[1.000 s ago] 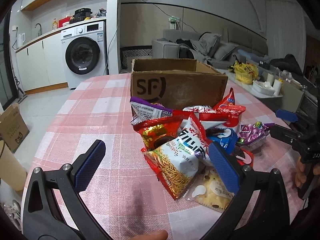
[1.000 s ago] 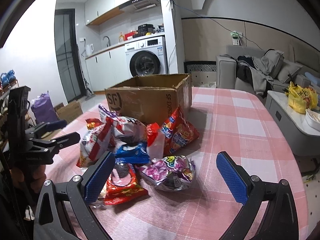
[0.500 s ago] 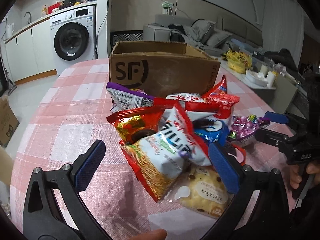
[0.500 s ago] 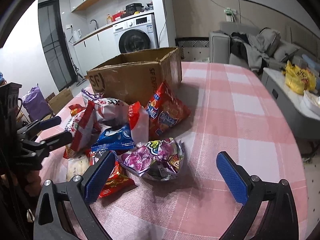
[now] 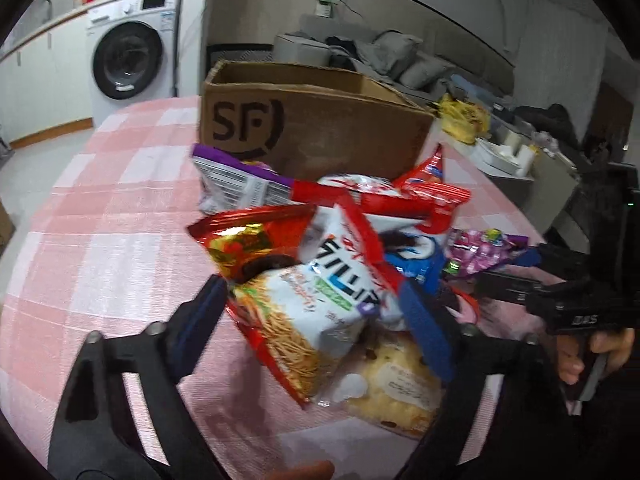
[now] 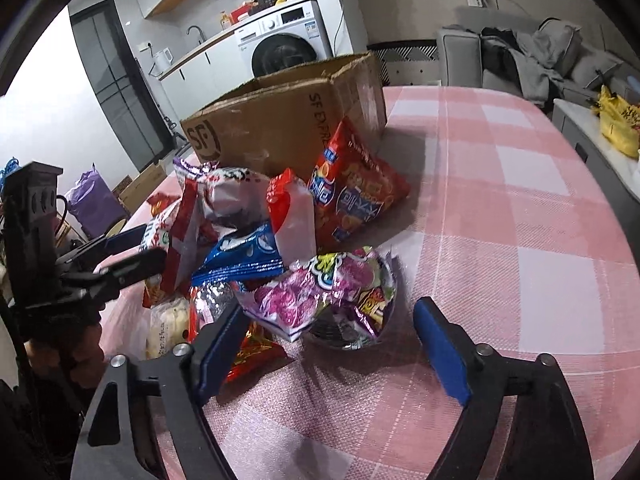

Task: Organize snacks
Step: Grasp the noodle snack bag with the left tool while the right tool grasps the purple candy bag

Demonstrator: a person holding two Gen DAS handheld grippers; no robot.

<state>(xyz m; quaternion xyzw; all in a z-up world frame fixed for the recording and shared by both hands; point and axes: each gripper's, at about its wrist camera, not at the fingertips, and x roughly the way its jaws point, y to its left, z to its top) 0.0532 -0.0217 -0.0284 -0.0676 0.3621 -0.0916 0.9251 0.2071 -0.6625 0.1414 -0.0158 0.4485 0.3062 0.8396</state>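
A pile of snack bags lies on the pink checked tablecloth (image 5: 100,240) in front of an open SF cardboard box (image 5: 312,136). My left gripper (image 5: 316,320) is open, its jaws on either side of a white and red noodle snack bag (image 5: 308,312). A pale bun packet (image 5: 392,384) lies under its right finger. My right gripper (image 6: 332,344) is open, its jaws on either side of a pink and purple candy bag (image 6: 328,292). A blue cookie bag (image 6: 244,256) and a red chip bag (image 6: 356,196) lie behind it. The box also shows in the right wrist view (image 6: 280,128).
A washing machine (image 5: 132,56) and white cabinets stand behind the table on the left. A grey sofa (image 5: 384,60) is behind the box. A side table with a yellow bag (image 5: 464,120) stands to the right. The tablecloth (image 6: 520,200) is bare right of the pile.
Both grippers have moved forward and down toward the pile. The left now brackets the noodle bag, the right brackets the pink candy bag. Both jaws have narrowed somewhat.
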